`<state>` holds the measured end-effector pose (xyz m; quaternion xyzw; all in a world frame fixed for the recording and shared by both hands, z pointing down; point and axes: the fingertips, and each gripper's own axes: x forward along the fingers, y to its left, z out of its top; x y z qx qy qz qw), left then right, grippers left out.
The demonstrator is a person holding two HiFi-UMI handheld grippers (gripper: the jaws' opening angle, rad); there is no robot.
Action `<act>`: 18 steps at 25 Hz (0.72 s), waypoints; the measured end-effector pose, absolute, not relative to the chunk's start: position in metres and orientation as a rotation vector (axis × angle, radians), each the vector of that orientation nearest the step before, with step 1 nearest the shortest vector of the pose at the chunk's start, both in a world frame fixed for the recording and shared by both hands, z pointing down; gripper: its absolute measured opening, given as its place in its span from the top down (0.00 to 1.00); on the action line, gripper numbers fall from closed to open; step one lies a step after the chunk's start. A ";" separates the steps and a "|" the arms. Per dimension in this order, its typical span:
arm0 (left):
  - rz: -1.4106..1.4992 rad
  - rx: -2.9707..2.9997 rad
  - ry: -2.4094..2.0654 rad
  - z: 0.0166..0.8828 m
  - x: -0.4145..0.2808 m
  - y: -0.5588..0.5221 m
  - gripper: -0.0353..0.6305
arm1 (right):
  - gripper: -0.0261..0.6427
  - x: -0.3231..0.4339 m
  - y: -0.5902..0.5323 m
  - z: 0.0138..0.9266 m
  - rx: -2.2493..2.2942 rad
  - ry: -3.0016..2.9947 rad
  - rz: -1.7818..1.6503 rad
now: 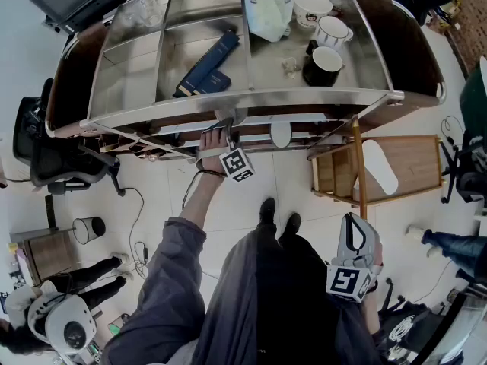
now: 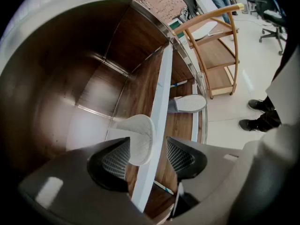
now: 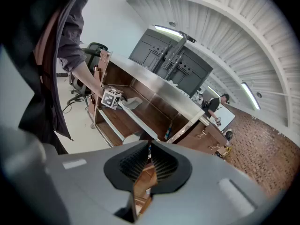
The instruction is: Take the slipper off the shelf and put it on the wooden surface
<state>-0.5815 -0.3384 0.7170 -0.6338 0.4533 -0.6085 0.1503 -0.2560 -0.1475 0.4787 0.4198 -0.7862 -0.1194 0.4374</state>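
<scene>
A white slipper (image 2: pixel 138 136) lies on the white shelf board (image 2: pixel 159 111) under the steel top. My left gripper (image 2: pixel 147 150) stands open around its near end. The slipper sits against the left pad (image 2: pixel 115 159), and the right pad (image 2: pixel 180 156) is clear of it across the board's edge. In the head view the left gripper (image 1: pixel 221 137) reaches in under the steel top (image 1: pixel 251 90). A second slipper (image 1: pixel 281 134) rests on a lower shelf. My right gripper (image 1: pixel 355 234) hangs by the person's hip, shut and empty. A wooden rack (image 1: pixel 417 162) to the right carries another white slipper (image 1: pixel 378 166).
Mugs (image 1: pixel 323 67), a white bag (image 1: pixel 266 14) and a dark blue book (image 1: pixel 207 65) sit on the steel top. An office chair (image 1: pixel 46 154) stands left of the shelf and a bin (image 1: pixel 90 229) is on the floor. Another person's legs (image 1: pixel 453 245) are at the right.
</scene>
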 end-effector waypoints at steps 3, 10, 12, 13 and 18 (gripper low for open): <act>-1.790 -1.796 1.281 0.727 -0.591 -0.350 0.61 | 0.94 -0.257 -0.161 0.480 1.057 -1.948 -0.287; -1.724 -1.796 1.272 0.724 -0.592 -0.346 0.80 | 0.94 -0.260 -0.169 0.483 1.079 -1.942 -0.245; -1.691 -1.787 1.285 0.716 -0.592 -0.342 0.82 | 0.94 -0.261 -0.168 0.484 1.062 -1.942 -0.255; -1.668 -1.782 1.295 0.709 -0.590 -0.338 0.83 | 0.94 -0.261 -0.166 0.483 1.057 -1.942 -0.260; -1.515 -1.791 1.354 0.663 -0.569 -0.303 0.87 | 0.94 -0.246 -0.149 0.485 1.063 -1.940 -0.249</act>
